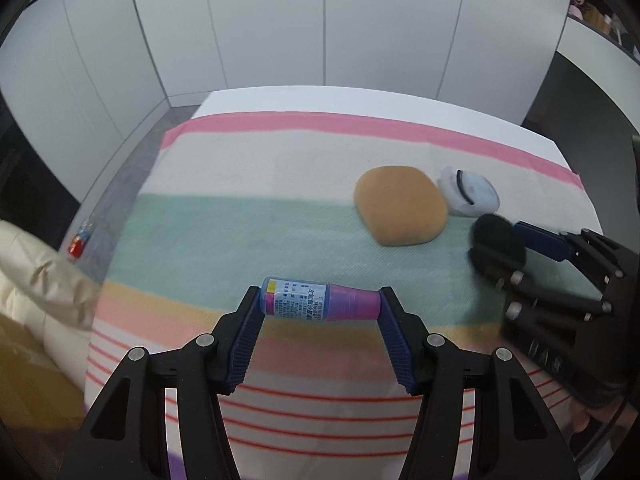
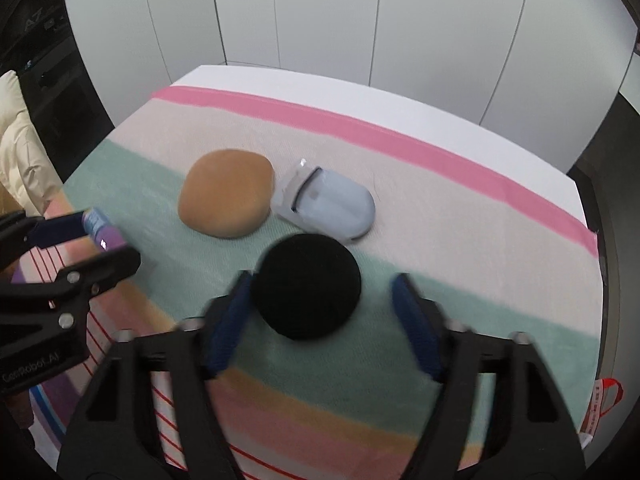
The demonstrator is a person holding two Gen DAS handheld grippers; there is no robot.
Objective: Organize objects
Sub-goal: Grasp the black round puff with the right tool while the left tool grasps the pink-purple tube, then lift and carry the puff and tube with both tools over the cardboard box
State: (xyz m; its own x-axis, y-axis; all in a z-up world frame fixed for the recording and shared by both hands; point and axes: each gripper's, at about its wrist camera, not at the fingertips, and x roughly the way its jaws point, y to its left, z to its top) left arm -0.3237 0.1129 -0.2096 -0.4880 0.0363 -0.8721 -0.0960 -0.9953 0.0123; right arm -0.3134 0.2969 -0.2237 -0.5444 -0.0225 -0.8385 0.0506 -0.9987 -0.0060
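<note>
A: Left tool [image 1: 320, 300] clamps the small bottle [image 1: 320, 300] end to end above the striped counter [image 1: 248, 168]; light, slick plastic.

B: Right tool [image 2: 322, 292] is apart around the soft black puff [image 2: 307, 286]; pinch its middle.

striped cloth [image 1: 248, 184] on table | white panels [image 1: 264, 20] behind | cream cushion [image 1: 36, 276] beside

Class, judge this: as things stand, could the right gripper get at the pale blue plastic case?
Probably not directly: the round black pad lies between the right gripper and the pale blue plastic case.
</note>
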